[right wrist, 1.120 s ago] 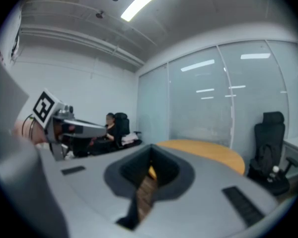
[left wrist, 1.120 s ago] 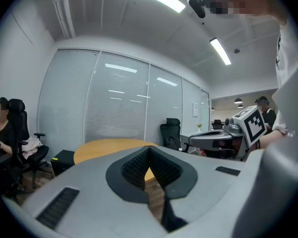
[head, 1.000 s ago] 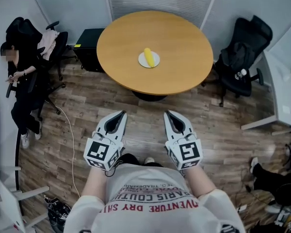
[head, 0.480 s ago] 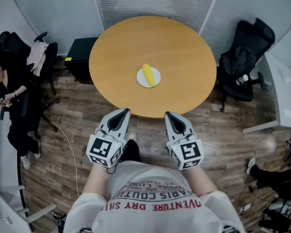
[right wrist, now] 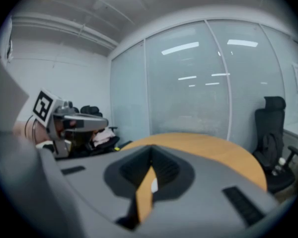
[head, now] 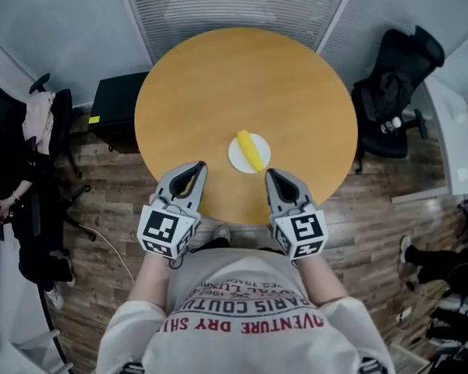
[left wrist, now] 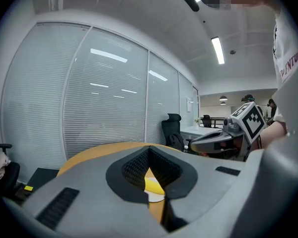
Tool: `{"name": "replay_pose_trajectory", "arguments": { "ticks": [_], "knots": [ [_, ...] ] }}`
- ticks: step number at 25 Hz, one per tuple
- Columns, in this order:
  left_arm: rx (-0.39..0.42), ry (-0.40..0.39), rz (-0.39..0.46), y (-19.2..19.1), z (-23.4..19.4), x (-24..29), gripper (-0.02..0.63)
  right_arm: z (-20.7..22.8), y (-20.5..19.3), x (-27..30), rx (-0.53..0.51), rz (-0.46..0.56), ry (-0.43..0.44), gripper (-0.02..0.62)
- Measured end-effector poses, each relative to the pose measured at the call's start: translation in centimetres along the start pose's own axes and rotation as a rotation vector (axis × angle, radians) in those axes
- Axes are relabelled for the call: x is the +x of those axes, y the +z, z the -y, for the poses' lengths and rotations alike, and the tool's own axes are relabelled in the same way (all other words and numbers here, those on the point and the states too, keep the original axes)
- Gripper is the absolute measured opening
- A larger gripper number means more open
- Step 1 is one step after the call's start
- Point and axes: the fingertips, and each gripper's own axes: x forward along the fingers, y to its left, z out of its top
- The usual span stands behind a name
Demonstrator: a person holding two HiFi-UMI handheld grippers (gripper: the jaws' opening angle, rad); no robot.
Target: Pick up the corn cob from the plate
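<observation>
A yellow corn cob (head: 251, 150) lies on a small white plate (head: 242, 160) near the front of the round wooden table (head: 218, 76). Both grippers hang over the table's near edge, pointing at the plate. My left gripper (head: 197, 166) is left of the plate, shut and empty. My right gripper (head: 270, 174) is just right of and short of the plate, also shut and empty. In the left gripper view the corn cob (left wrist: 153, 185) and plate (left wrist: 155, 198) show through the gap under the closed tips. The right gripper view shows only a sliver of table and plate (right wrist: 154, 185).
A black office chair (head: 390, 92) stands right of the table. A black cabinet (head: 113, 111) sits at its left. A chair with clothes (head: 39, 123) and a seated person (head: 8, 209) are far left. A white desk (head: 460, 146) is at right. Glass walls with blinds stand behind.
The person has walked up to the table. Both grippers went from over the floor to over the table's near edge, and the plate now lies just ahead of them. Jaws stayed shut.
</observation>
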Motion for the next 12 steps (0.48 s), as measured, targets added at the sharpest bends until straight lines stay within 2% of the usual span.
{"name": "replay_pose_trajectory", "arguments": {
  "ticks": [6, 9, 12],
  "knots": [
    [-0.047, -0.035, -0.019, -1.3, -2.3, 3.8, 0.034, 2.0, -1.2, 4.7, 0.011, -0.103, 0.003, 0.02],
    [-0.07, -0.041, -0.03, -2.5, -2.6, 5.3, 0.034, 3.1, -3.1, 7.0, 0.011, -0.186, 0.029, 0.02],
    [-0.105, -0.016, -0.036, -4.0, -3.3, 6.6, 0.034, 4.1, -5.9, 9.1, -0.004, -0.287, 0.064, 0.02]
  ]
}}
